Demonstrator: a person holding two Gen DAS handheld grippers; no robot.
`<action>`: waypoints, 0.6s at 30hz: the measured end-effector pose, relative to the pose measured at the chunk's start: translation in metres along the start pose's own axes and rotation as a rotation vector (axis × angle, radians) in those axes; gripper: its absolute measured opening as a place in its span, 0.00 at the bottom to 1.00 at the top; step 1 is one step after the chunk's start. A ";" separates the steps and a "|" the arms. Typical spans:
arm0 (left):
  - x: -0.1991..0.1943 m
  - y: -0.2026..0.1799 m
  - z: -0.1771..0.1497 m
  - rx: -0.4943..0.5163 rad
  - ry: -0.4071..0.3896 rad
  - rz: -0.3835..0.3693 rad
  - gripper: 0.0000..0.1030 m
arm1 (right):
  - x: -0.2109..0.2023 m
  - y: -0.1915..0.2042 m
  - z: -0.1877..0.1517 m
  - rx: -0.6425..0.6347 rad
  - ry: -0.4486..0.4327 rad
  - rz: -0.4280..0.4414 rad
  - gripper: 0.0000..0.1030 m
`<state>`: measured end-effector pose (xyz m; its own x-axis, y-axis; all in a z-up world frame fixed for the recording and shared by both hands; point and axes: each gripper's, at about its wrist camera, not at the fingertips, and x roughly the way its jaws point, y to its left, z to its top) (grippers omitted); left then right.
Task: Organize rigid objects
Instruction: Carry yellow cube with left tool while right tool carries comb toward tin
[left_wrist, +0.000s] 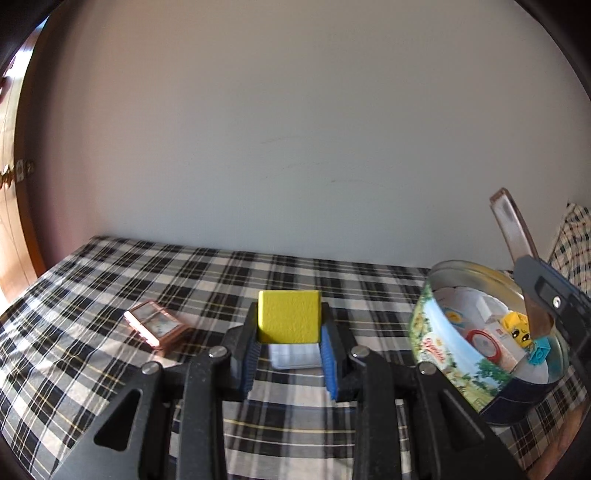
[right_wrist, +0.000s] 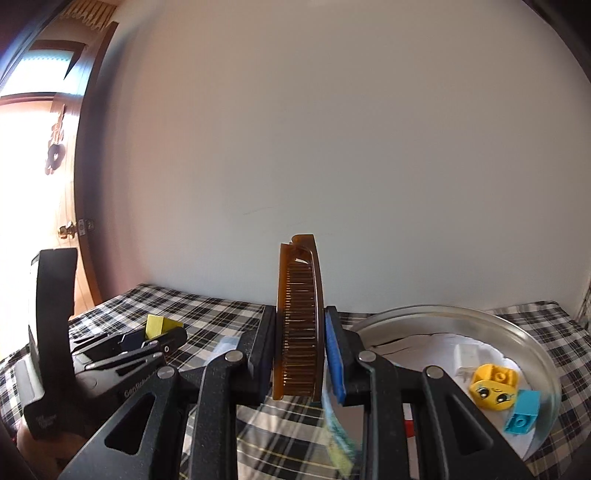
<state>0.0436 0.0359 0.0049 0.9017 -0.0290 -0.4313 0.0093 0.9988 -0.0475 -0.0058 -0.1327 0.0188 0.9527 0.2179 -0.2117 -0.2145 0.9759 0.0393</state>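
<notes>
My left gripper (left_wrist: 289, 328) is shut on a yellow wooden block (left_wrist: 289, 316), held above the checked cloth. In the right wrist view the same yellow block (right_wrist: 160, 325) shows between the left gripper's fingers at the left. My right gripper (right_wrist: 300, 345) is shut on a brown comb (right_wrist: 298, 325) that stands upright between the pads. The comb (left_wrist: 511, 229) also rises over the round tin (left_wrist: 443, 354) in the left wrist view. The tin (right_wrist: 532, 332) holds a yellow face brick (right_wrist: 493, 387), a blue brick (right_wrist: 522, 413) and white items.
A rose-coloured flat case (left_wrist: 155, 326) lies on the checked cloth (left_wrist: 110, 280) to the left. A small pale card (left_wrist: 295, 356) lies under the left gripper. A white wall stands behind the bed; a wooden door (right_wrist: 74, 229) is at far left. A checked pillow (left_wrist: 570, 240) sits at the right.
</notes>
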 end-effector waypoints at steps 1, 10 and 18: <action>-0.001 -0.005 0.000 0.006 -0.004 -0.005 0.27 | -0.001 -0.004 0.000 0.004 -0.002 -0.007 0.27; 0.001 -0.029 0.003 0.016 -0.016 -0.050 0.27 | -0.001 -0.026 0.004 0.007 -0.011 -0.050 0.27; 0.006 -0.049 0.004 0.028 -0.012 -0.086 0.27 | 0.005 -0.034 0.004 0.006 -0.014 -0.085 0.27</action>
<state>0.0505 -0.0131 0.0085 0.9022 -0.1142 -0.4160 0.0987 0.9934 -0.0585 0.0070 -0.1647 0.0207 0.9704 0.1341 -0.2007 -0.1312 0.9910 0.0278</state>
